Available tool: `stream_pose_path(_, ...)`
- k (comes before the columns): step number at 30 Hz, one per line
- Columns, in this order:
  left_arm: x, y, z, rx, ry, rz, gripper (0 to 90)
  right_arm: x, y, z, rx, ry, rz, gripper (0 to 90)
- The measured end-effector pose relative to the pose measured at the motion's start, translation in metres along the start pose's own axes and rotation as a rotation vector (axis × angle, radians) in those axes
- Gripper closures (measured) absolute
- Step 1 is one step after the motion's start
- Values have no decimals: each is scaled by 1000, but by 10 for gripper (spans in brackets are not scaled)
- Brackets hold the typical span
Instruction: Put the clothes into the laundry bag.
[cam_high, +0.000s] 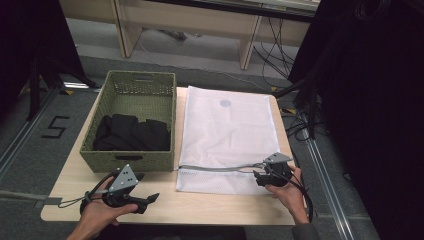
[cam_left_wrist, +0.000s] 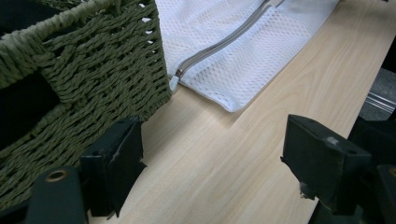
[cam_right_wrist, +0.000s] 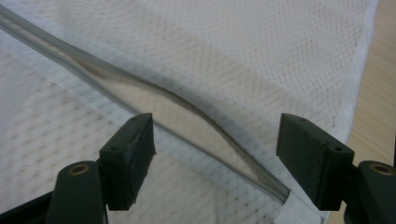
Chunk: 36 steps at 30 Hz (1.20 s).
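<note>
One basket (cam_high: 131, 122), one mesh bag (cam_high: 225, 135).

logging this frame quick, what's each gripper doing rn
Left gripper: open, holding nothing, over bare table.
Right gripper: open, holding nothing, above the mesh bag zipper.

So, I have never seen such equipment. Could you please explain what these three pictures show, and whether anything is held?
A person holds a hand tool with a two-jaw claw in each hand. One picture looks down from above; the other two come from cameras riding on each claw. On the wooden table lie a green woven basket containing black cloth and a white mesh zipper bag. The left claw is open over bare wood. The right claw is open around the bag's zipper. Nothing is held.
</note>
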<state>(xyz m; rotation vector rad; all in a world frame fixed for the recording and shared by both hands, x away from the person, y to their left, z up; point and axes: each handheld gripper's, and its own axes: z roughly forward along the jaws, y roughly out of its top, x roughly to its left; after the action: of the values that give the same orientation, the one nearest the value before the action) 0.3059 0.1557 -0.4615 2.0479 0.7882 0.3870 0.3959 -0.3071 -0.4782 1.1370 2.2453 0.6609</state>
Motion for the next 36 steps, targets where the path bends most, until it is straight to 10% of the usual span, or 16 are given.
stream_pose_path(9, 2, 0, 0, 10, 7, 2, 200, 0, 17, 25, 33, 5, -86, 304)
stream_pose_path(16, 2, 0, 0, -5, 11, -22, 200, 19, 38, 45, 29, 149, -225, 382)
stream_pose_path(33, 1, 0, 0, -12, 16, -29, 200, 22, 58, 68, -1, 194, -214, 545)
stream_pose_path(36, 1, 0, 1, -17, 11, -17, 200, 22, 59, 70, 3, 253, -196, 750)
